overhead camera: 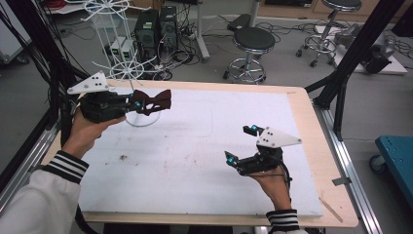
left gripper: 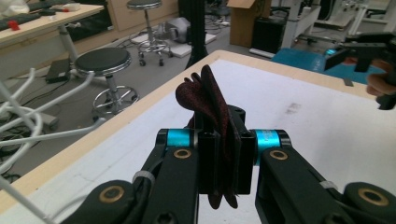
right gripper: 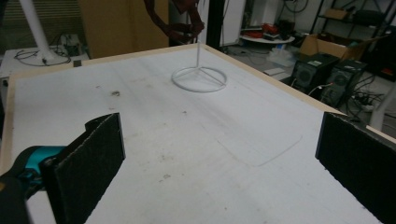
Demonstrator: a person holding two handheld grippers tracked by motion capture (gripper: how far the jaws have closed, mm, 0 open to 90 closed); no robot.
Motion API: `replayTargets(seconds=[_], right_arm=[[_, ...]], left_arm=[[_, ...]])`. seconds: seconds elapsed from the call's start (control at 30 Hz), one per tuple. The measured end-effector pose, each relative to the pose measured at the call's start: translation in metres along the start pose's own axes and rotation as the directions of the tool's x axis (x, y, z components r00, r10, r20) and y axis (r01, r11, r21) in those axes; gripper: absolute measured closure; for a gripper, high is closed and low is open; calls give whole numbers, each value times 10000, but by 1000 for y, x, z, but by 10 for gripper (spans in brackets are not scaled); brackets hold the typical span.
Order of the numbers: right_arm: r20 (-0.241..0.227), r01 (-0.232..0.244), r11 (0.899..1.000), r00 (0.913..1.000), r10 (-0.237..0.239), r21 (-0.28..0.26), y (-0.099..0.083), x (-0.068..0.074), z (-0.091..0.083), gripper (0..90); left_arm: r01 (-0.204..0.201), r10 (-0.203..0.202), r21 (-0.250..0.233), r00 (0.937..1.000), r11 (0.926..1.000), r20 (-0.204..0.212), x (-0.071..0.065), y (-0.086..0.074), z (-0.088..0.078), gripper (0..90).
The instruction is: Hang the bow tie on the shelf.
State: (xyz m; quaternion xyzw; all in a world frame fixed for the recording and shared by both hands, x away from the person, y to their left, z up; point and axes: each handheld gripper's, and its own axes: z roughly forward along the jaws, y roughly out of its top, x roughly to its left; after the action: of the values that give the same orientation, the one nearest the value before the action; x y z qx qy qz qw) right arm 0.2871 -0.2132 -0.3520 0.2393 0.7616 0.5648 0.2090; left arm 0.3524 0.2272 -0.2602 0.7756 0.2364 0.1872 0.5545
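Pinching a dark red bow tie at its knot, the left gripper holds it in the air at about ten o'clock on the white board, just beside the pole of the white wire rack, whose ring base rests on the board. Seen along the left gripper's jaws, the fabric stands edge-on above them. At four o'clock, well apart, the right gripper hovers with jaws spread wide and nothing between them. Judged step: hanging the tie on the rack. Done well, the tie would be carried level to a spoke and released only once it is seated.
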Motion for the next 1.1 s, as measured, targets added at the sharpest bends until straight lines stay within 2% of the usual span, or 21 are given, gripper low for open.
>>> replayTargets(seconds=[0.17, 0.37, 0.57, 0.83, 1.0, 1.1], right_arm=[[445, -362, 9988, 9983, 377, -339, -14, -2, -10, 6], [1021, -512, 9960, 9930, 586, -737, -29, -2, -19, 6], [1589, -419, 9930, 9855, 593, -1107, -43, -1, -23, 6], [1997, -447, 9864, 9769, 762, -1580, -60, 1, -25, 6], [2226, -522, 9812, 9704, 938, -1857, -70, 0, -27, 6], [2391, -554, 9813, 9659, 994, -1843, -76, -1, -28, 6]], left_arm=[[81, -77, 111, 9992, 9999, -380, 9, 6, 0, 840], [128, -107, 299, 9974, 9995, -708, 18, 15, 1, 840], [192, -125, 654, 9948, 9977, -1013, 28, 26, 3, 840], [404, -220, 1180, 9879, 9922, -1536, 42, 35, 9, 840], [570, -282, 1475, 9813, 9874, -1903, 51, 36, 15, 840], [664, -331, 1612, 9790, 9847, -2011, 55, 35, 18, 840]])
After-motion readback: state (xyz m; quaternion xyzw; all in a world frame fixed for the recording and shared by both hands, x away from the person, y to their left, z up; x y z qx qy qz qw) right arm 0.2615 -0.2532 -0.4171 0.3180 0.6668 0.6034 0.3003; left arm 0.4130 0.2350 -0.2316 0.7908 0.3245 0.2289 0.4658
